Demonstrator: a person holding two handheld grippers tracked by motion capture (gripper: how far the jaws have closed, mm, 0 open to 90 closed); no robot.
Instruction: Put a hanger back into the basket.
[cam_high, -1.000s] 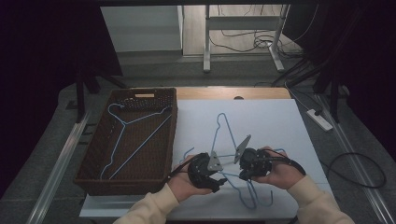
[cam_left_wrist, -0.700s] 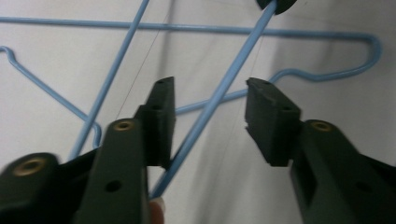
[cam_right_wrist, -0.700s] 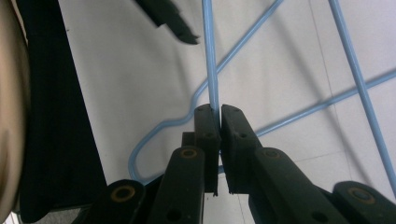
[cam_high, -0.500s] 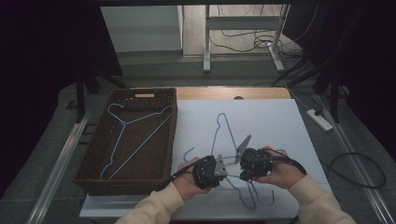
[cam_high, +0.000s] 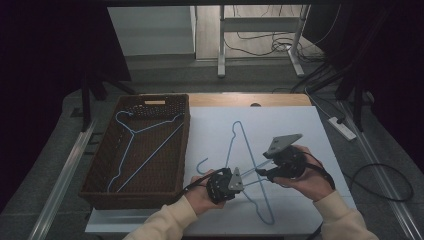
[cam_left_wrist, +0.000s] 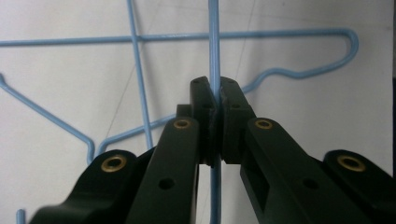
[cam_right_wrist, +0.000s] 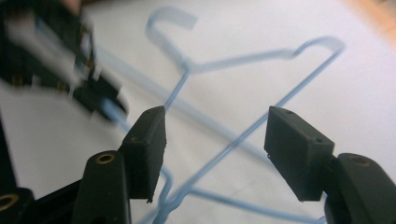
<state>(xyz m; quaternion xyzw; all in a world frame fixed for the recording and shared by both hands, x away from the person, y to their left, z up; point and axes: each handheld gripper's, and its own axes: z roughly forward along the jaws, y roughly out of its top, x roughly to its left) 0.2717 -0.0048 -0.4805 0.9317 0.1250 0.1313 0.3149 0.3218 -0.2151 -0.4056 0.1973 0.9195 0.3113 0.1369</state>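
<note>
Over on the left, the wicker basket (cam_high: 102, 165) already holds one blue hanger (cam_high: 134, 145); the label tab on its far rim is too small to read, and nothing else carries writing. Your left gripper (cam_high: 231, 181) is clamped tight on a wire of a blue hanger on the sheet (cam_high: 246, 145), which runs straight along its jaws. The second loose hanger (cam_high: 260, 207) crosses it. Your right gripper (cam_high: 261, 171) has just been opening, jaws standing apart with wires between them but unpinched. The basket lies left of your left hand, so I'd guess that arm carries.
</note>
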